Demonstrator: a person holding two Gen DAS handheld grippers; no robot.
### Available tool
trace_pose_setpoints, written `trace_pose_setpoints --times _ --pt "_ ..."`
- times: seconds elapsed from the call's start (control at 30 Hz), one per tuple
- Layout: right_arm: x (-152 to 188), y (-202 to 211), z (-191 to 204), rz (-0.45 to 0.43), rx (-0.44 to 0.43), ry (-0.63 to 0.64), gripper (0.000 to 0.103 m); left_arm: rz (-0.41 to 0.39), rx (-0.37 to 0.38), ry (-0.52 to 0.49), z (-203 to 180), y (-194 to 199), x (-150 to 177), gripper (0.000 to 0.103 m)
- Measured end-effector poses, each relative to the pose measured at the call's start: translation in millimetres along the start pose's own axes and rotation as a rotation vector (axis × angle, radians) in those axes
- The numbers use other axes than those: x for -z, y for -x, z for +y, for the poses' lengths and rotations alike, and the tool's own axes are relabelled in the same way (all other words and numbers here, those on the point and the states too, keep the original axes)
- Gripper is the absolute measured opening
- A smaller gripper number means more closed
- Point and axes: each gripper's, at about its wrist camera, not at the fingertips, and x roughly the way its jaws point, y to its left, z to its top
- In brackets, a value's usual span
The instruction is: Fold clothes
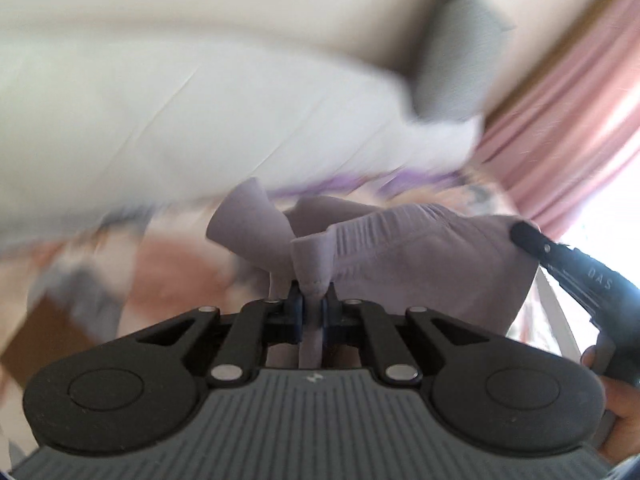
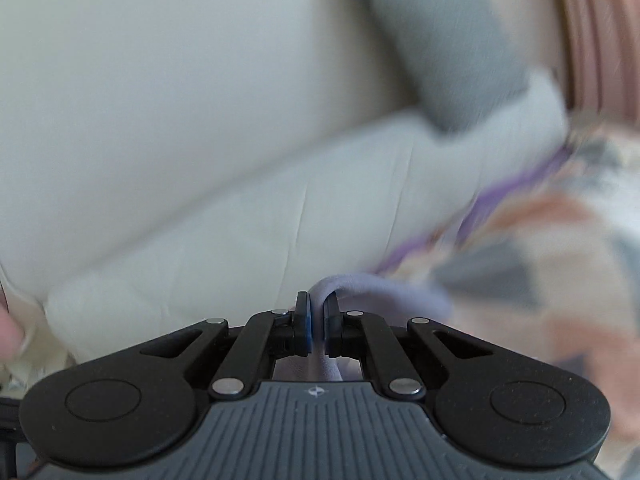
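A lilac garment with a ribbed waistband (image 1: pixel 400 248) hangs between both grippers above the bed. My left gripper (image 1: pixel 314 300) is shut on a bunched corner of it. My right gripper (image 2: pixel 316 320) is shut on another edge of the same garment (image 2: pixel 380 292); its fingertip also shows at the right of the left wrist view (image 1: pixel 528 236), holding the far end. The background is blurred by motion.
A white pillow (image 1: pixel 180 112) (image 2: pixel 240 220) lies on a patterned bedsheet (image 1: pixel 160 272) (image 2: pixel 540 240). A grey cushion (image 1: pixel 452 60) (image 2: pixel 448 48) leans on the cream headboard. Pink curtains (image 1: pixel 580 100) hang at the right. A person's hand (image 1: pixel 624 400) grips the right tool.
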Motion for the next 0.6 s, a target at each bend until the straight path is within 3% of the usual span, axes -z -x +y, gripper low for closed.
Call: trace_pose_setpoints --times 0.2,0.33,0.43,0.53,0.6 --pt "-45 145 -6 -0.270 0.077 -0.043 0.005 -0.192 0.158 -0.208 -111 107 -13 0.006" --pt "-43 258 -13 -0.401 0.109 -0.093 0.005 -0.244 0.279 -0.324 -172 192 29 0.006" --pt "-15 346 -19 -0.460 0.111 -0.149 0.005 -0.210 0.368 -0.401 -206 247 86 0.006" --pt "40 437 -29 -0.474 0.132 -0.207 0.006 -0.099 0.469 -0.496 -228 296 166 0.007" --pt "91 495 -37 -0.448 0.168 -0.245 0.006 0.019 0.516 -0.564 -236 317 233 0.016"
